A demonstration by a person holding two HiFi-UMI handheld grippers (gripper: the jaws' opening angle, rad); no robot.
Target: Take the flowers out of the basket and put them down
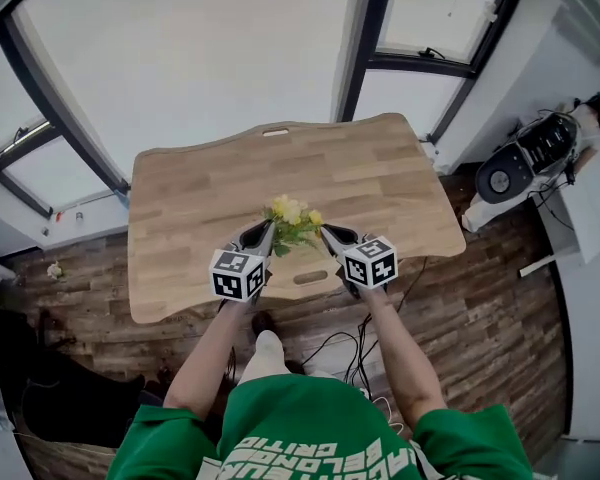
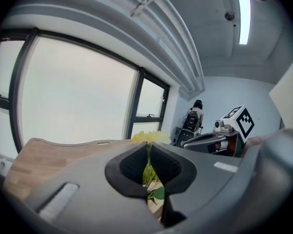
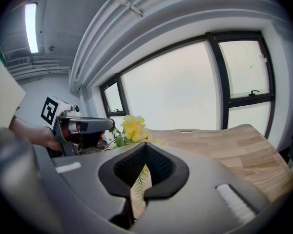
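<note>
In the head view the flowers [image 1: 292, 213] are seen held over the near half of the desk [image 1: 380, 168]. The left hand-held gripper [image 1: 268, 230] and the right hand-held gripper [image 1: 327, 232] are brought in on them from either side. How the jaws stand is not settled there; it is shown only by the gripper views. In the left gripper view the jaws are closed on a thin green stem, with the yellow blooms just past their tips. In the right gripper view the jaws are clamped on a leafy sprig of the same bunch. The windows [image 3: 185, 91] beyond the desk's far edge are shown level in both gripper views, but only from above in the head view.
</note>
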